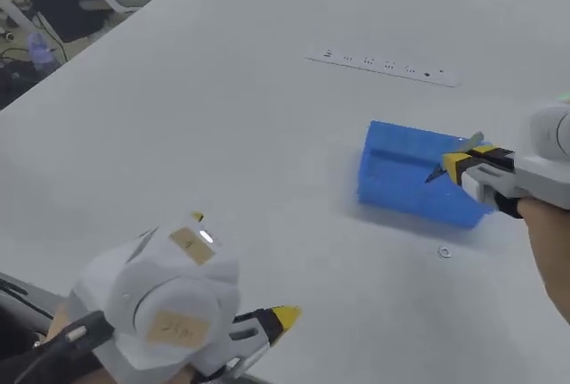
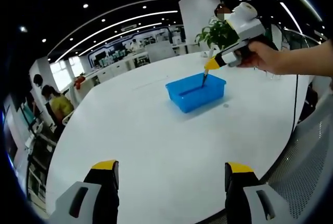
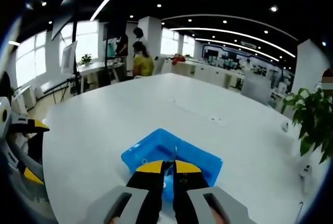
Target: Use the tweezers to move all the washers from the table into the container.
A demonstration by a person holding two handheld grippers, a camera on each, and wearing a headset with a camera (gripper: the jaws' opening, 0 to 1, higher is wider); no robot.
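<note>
Blue container [image 1: 401, 197] sat beneath my right gripper [image 1: 463, 163], clamped on the tweezers [image 1: 436, 174] dipped inside, likely for a release, one washer [image 1: 444, 251] lying just beside the container, my left gripper [image 2: 171, 169] hanging spread.

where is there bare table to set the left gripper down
Free: the wide white table between the left gripper and the blue plastic container, and the stretch from the container up to the long socket strip. Crowded: at the container, with the right gripper, its slim tweezers and a small metal washer.
</note>
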